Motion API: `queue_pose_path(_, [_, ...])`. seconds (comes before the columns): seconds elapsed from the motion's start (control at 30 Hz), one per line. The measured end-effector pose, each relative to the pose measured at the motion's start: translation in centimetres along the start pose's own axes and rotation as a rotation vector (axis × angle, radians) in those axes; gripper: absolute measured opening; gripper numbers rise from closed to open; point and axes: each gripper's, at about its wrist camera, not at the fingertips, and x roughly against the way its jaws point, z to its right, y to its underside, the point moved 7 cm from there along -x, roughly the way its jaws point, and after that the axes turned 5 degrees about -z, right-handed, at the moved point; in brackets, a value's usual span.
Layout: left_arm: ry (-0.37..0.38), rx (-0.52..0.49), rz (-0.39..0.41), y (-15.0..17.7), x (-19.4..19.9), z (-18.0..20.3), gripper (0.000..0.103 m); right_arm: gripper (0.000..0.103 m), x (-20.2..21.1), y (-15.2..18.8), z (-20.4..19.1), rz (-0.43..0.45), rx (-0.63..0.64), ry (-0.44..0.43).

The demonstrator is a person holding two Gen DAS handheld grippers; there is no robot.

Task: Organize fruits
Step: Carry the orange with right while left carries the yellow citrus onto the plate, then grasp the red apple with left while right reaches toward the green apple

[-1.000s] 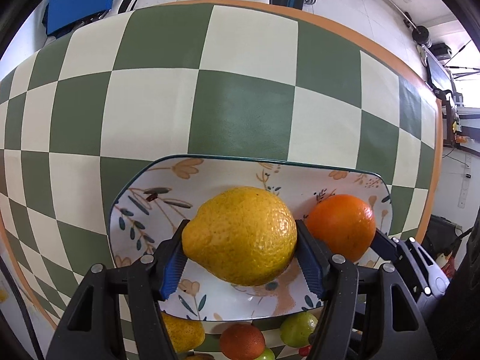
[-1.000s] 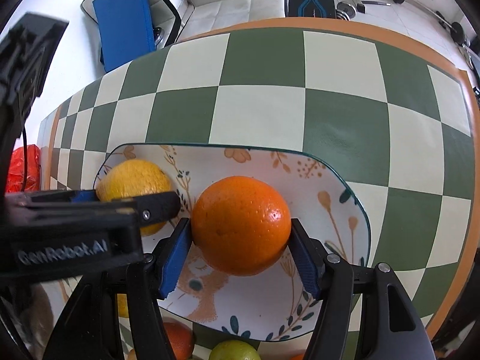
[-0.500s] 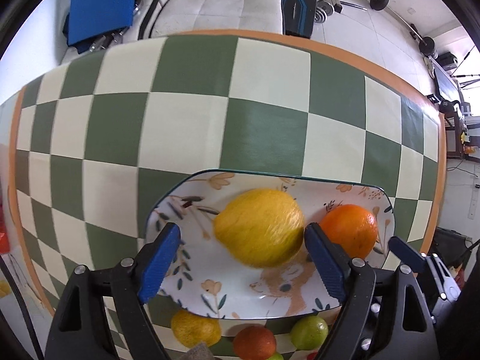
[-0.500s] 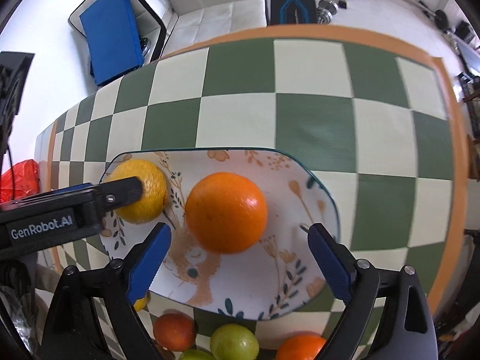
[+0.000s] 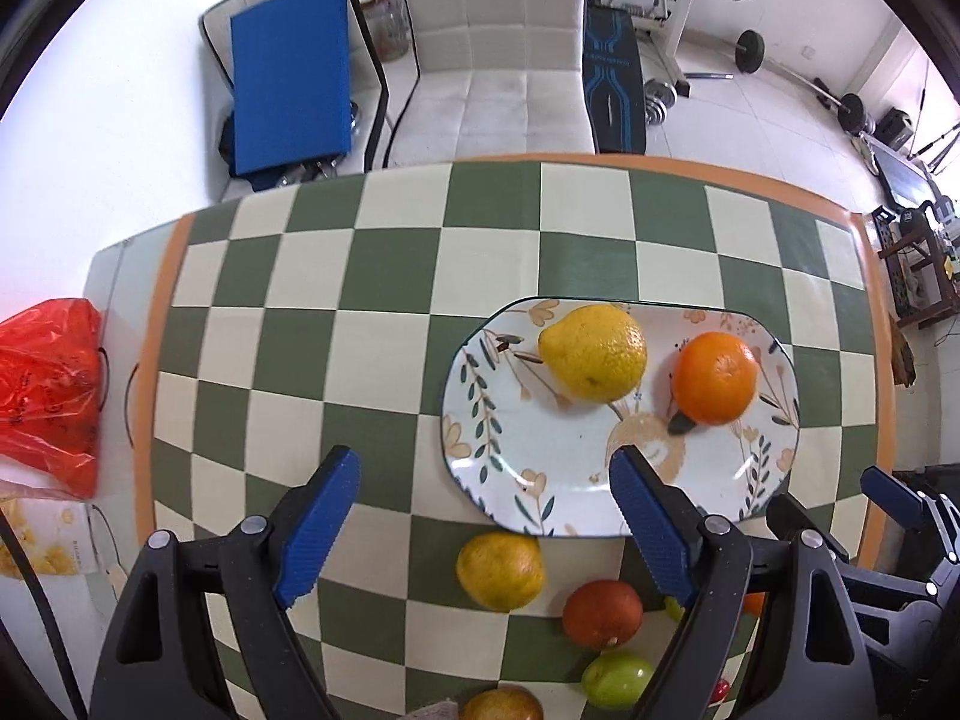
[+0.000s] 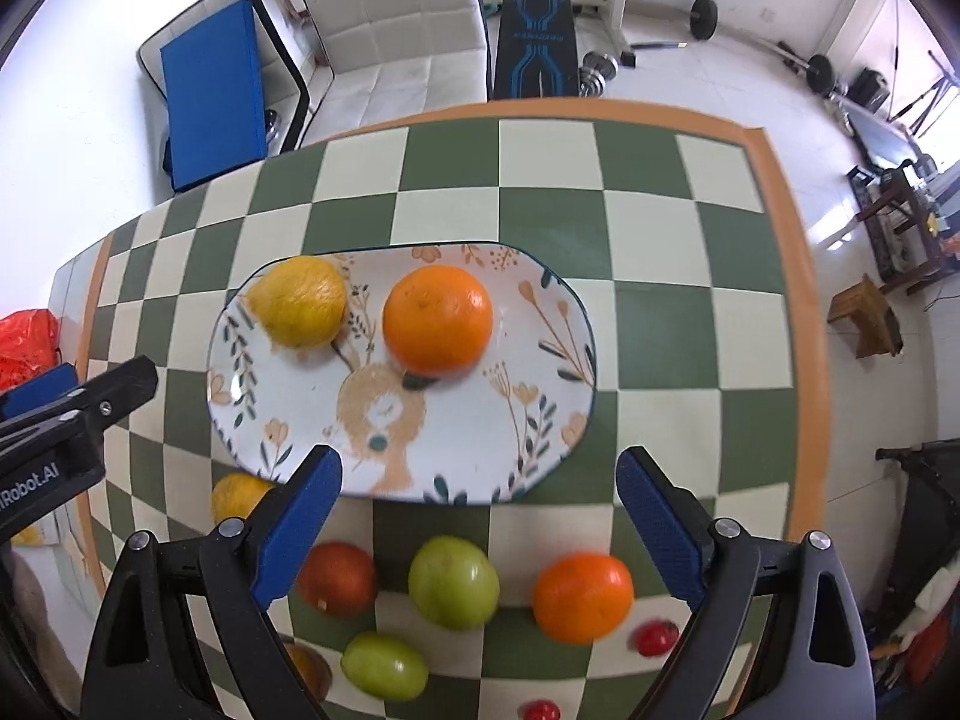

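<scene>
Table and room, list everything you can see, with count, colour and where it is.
Plate: 1, white with floral print, on the table.
Lemon: 1, yellow, on the plate, left part.
Orange: 1, orange, on the plate beside the lemon.
Loose fruits: at least 8 on the table in front of the plate: 2 green, 1 orange, 1 red-brown, 2 yellow-orange, 2 small red.
Table: 1, green and cream checks, orange border.
Bag: 1, red plastic, left of the table.
Sofa: 1, white, behind the table.
Blue pad: 1, left of the sofa.
Weights: several, black, on the floor at the back right.
Left gripper: open, empty.
Right gripper: open, empty.
</scene>
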Motion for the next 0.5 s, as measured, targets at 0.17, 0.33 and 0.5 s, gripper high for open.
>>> queue_pose_path(0.17, [0.01, -0.012, 0.065, 2.6, 3.6, -0.4, 0.085, 0.095, 3.2, 1.8, -0.6, 0.059, -0.003, 0.009])
queue_pose_path(0.33, [0.02, -0.014, 0.112, 4.9, 6.7, -1.0, 0.085, 0.095, 7.5, 3.9, -1.0, 0.122, -0.005, 0.002])
queue_pose_path(0.5, [0.035, -0.014, 0.154, 6.7, 9.6, -1.5, 0.085, 0.095, 10.8, 5.3, -1.3, 0.177, -0.005, -0.003])
